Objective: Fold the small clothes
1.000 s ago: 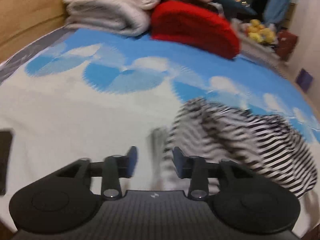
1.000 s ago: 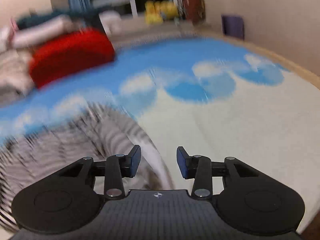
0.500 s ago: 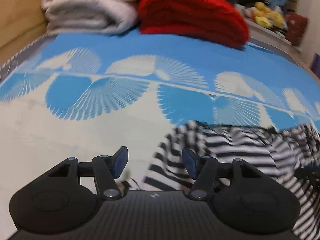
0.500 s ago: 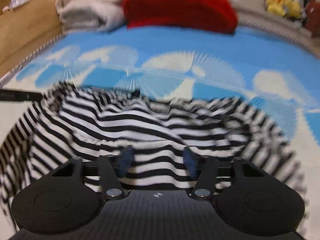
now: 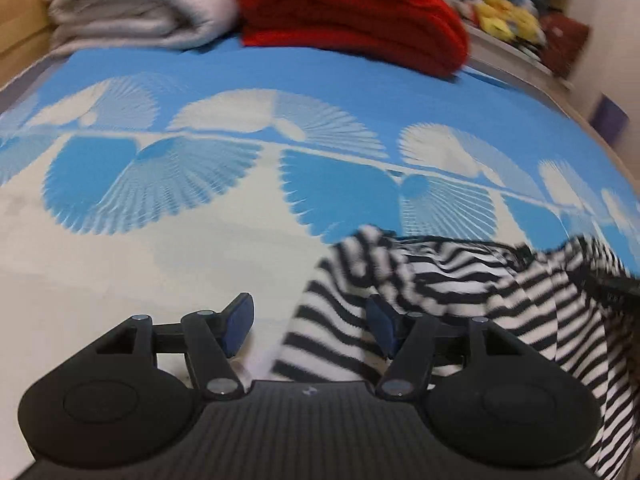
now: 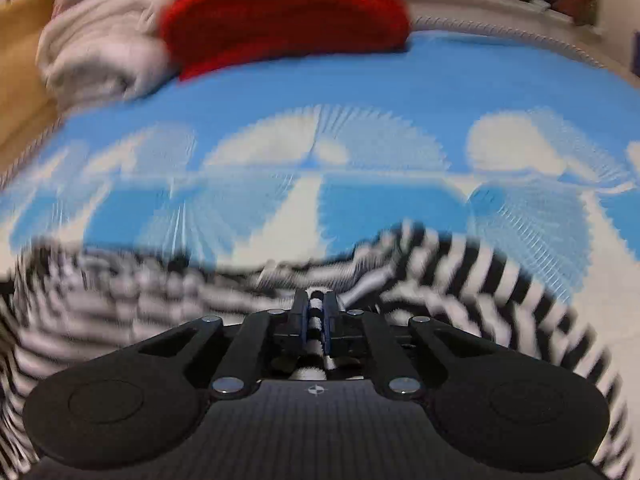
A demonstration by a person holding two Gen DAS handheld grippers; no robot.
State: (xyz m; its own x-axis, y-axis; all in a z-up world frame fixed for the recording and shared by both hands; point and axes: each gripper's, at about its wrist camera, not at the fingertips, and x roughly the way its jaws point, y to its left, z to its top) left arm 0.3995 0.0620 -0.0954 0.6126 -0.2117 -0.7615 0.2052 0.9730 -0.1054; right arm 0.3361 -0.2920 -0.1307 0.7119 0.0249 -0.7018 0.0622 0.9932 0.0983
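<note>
A black-and-white striped garment (image 5: 460, 280) lies crumpled on the blue-and-white patterned bedspread (image 5: 200, 184). My left gripper (image 5: 310, 326) is open, its jaws wide apart, with the garment's left edge lying between them and over the right finger. In the right wrist view the same striped garment (image 6: 460, 276) spreads across the lower frame. My right gripper (image 6: 316, 310) is shut on a fold of this garment, with striped cloth pinched between the pads.
A folded red blanket (image 5: 352, 12) and a folded white blanket (image 5: 132, 8) are stacked at the far end of the bed. Yellow plush toys (image 5: 504, 12) sit on a ledge beyond. A wooden bed frame (image 6: 16, 52) runs along the left.
My right gripper has closed on the striped garment; it was open half a second ago. My left gripper has opened wider and moved closer to the garment's left edge.
</note>
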